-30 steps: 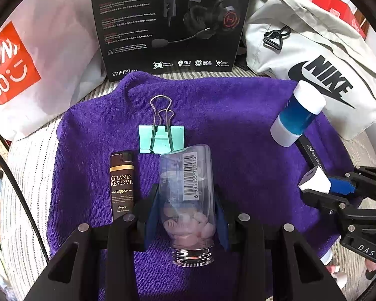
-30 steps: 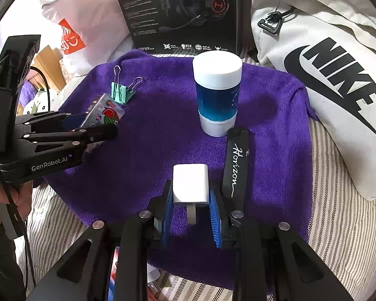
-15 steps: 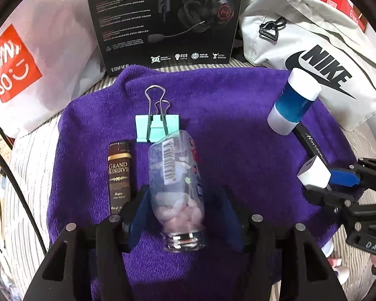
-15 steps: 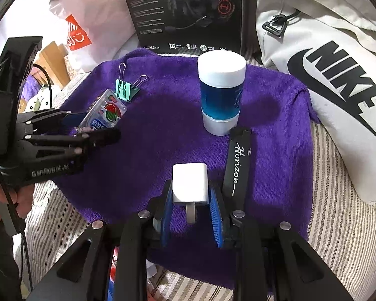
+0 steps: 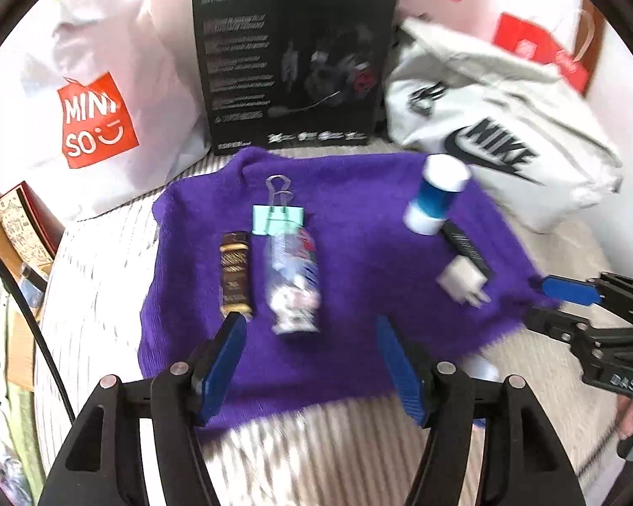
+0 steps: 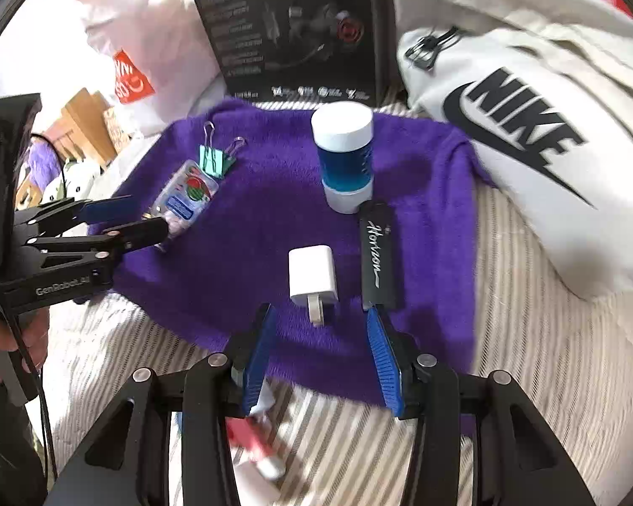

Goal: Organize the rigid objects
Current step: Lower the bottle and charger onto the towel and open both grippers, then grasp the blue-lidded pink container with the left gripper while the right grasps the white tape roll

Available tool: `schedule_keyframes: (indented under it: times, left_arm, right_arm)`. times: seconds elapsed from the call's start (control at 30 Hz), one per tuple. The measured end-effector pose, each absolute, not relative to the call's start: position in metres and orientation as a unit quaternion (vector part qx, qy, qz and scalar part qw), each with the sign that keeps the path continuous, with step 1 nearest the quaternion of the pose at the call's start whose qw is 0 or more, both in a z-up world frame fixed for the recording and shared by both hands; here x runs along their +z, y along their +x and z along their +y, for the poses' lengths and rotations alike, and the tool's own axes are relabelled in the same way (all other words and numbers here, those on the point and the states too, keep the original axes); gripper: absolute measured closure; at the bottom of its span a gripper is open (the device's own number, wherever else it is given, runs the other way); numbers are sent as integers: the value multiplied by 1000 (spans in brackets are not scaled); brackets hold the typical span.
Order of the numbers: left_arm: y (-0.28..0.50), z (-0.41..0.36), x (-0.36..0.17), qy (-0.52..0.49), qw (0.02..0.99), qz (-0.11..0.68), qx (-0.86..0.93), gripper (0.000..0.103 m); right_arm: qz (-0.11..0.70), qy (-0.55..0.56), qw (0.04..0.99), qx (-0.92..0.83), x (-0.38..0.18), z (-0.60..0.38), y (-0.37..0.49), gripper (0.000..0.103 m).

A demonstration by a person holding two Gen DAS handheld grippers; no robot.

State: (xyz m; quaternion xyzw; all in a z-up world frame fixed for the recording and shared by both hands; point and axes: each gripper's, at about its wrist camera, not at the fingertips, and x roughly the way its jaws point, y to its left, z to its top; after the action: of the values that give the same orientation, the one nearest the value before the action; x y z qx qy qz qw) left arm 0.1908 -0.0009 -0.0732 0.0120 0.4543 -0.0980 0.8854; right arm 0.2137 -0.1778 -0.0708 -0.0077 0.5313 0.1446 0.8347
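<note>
A purple towel (image 5: 358,253) (image 6: 266,227) carries the objects. A clear pill bottle (image 5: 293,282) (image 6: 185,198) lies beside a brown Grand Reserve box (image 5: 235,272) and a teal binder clip (image 5: 277,215) (image 6: 215,158). A white charger (image 6: 312,276) (image 5: 460,280) lies next to a black Horizon case (image 6: 375,261) and an upright blue-and-white jar (image 6: 344,160) (image 5: 436,194). My left gripper (image 5: 310,333) is open and empty, just short of the bottle. My right gripper (image 6: 318,324) is open and empty, just behind the charger.
A black headset box (image 5: 291,63) (image 6: 291,29), a white Nike bag (image 5: 506,139) (image 6: 527,126) and a Miniso bag (image 5: 97,118) ring the towel's far side. The striped bed cover (image 6: 527,358) lies around it. A small red-and-white item (image 6: 253,442) lies under my right gripper.
My left gripper opened, let the pill bottle down on the towel and pulled back. My right gripper opened, left the charger on the towel and pulled back.
</note>
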Motion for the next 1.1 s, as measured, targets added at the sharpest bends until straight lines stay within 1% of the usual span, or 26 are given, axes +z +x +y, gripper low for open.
schedule_keyframes:
  times: [0.07, 0.1, 0.13, 0.23, 0.47, 0.67, 0.83, 0.97, 1.1]
  left_arm:
    - [172, -5, -68, 5, 886, 448, -118, 39]
    - [163, -7, -67, 6, 886, 446, -126, 39]
    - [156, -11, -67, 8, 886, 445, -132, 39]
    - [134, -26, -72, 25, 884, 442, -151, 39]
    - [108, -67, -111, 84, 865, 460, -181, 39]
    - [113, -88, -130, 126, 859, 463, -181, 39]
    - [120, -92, -128, 105, 862, 451, -205, 39]
    - [124, -102, -131, 119, 863, 448, -201, 39]
    - [128, -105, -130, 111, 862, 447, -209, 39]
  right_arm:
    - [525, -5, 840, 138, -62, -184, 201, 56]
    - [522, -3, 843, 132, -58, -189, 193, 52]
    - [520, 0, 845, 127, -54, -193, 186, 50]
    - [518, 13, 848, 114, -48, -209, 165, 50]
    - [526, 46, 845, 87, -52, -243, 117, 50]
    - [536, 58, 839, 72, -62, -260, 79, 50]
    - [548, 65, 832, 61, -73, -268, 62, 50]
    - [555, 76, 826, 57, -79, -273, 59, 50]
    - [562, 78, 821, 60, -84, -271, 57, 50]
